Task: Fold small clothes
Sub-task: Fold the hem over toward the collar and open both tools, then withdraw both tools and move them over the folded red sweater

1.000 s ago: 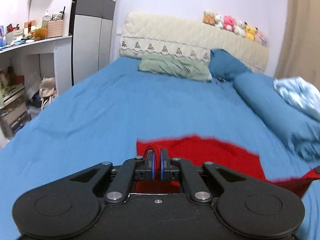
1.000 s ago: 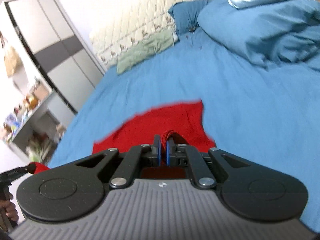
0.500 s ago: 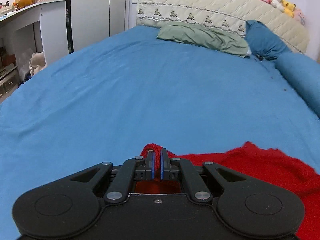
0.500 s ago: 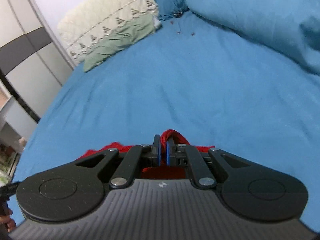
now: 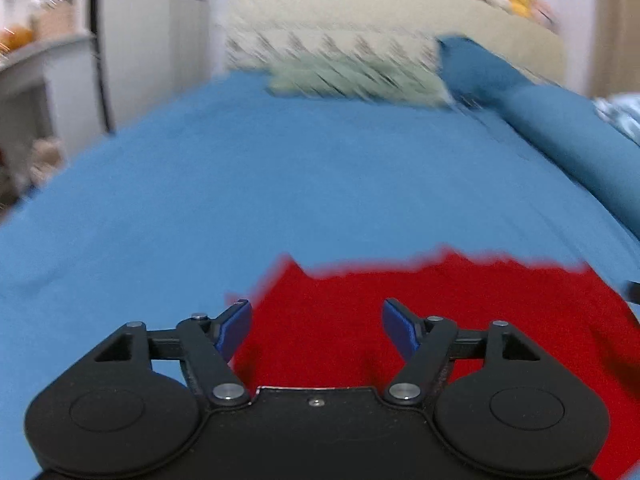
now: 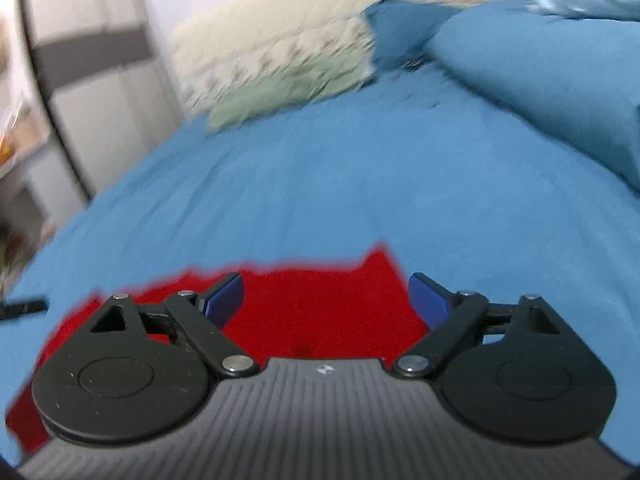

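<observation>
Both claws have let go since half a second ago. On the wide blue bed (image 5: 280, 184) the flat red knitted garment (image 5: 400, 320) lies spread just below us. Our left claw (image 5: 316, 330) and right claw (image 6: 326, 300) gape empty above it. Through the blur, a fold seems just laid; next we need fresh edges to pinch.

A bed with a blue sheet (image 5: 248, 184) carries a red garment (image 5: 460, 312) spread flat at its near edge. At the far end lie a pale green pillow (image 5: 356, 80) and a blue pillow (image 5: 476, 68); a rolled blue duvet (image 5: 576, 140) lines the right side.
</observation>
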The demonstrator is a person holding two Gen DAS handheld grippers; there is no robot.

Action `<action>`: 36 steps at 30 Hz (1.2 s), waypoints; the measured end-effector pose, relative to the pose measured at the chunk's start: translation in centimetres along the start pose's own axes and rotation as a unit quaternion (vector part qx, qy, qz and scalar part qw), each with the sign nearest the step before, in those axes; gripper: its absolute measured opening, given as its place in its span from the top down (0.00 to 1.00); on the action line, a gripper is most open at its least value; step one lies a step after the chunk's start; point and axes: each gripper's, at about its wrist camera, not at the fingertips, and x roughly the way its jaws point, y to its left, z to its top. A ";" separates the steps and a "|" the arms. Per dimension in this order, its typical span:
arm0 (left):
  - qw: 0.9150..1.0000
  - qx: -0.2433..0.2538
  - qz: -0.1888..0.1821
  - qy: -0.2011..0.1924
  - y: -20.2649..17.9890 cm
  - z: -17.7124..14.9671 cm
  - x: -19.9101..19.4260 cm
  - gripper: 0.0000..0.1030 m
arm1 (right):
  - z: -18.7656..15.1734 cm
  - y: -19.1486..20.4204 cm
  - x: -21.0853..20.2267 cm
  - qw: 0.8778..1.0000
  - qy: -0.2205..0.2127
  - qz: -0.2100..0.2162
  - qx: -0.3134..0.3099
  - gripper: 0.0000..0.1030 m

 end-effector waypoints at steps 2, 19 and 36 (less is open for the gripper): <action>1.000 0.013 -0.002 0.025 -0.2 -1.6 0.8 0.25 | -1.5 0.7 0.2 0.999 0.033 0.007 -0.011 0.00; 0.998 0.046 0.003 0.031 -2.0 -1.6 -3.9 0.03 | 0.2 0.9 -6.3 0.995 0.019 -0.048 -0.080 0.00; 0.990 0.107 -0.027 0.085 -12.2 -4.9 -0.5 0.03 | -7.9 -3.4 -6.3 0.991 0.082 -0.105 -0.027 0.15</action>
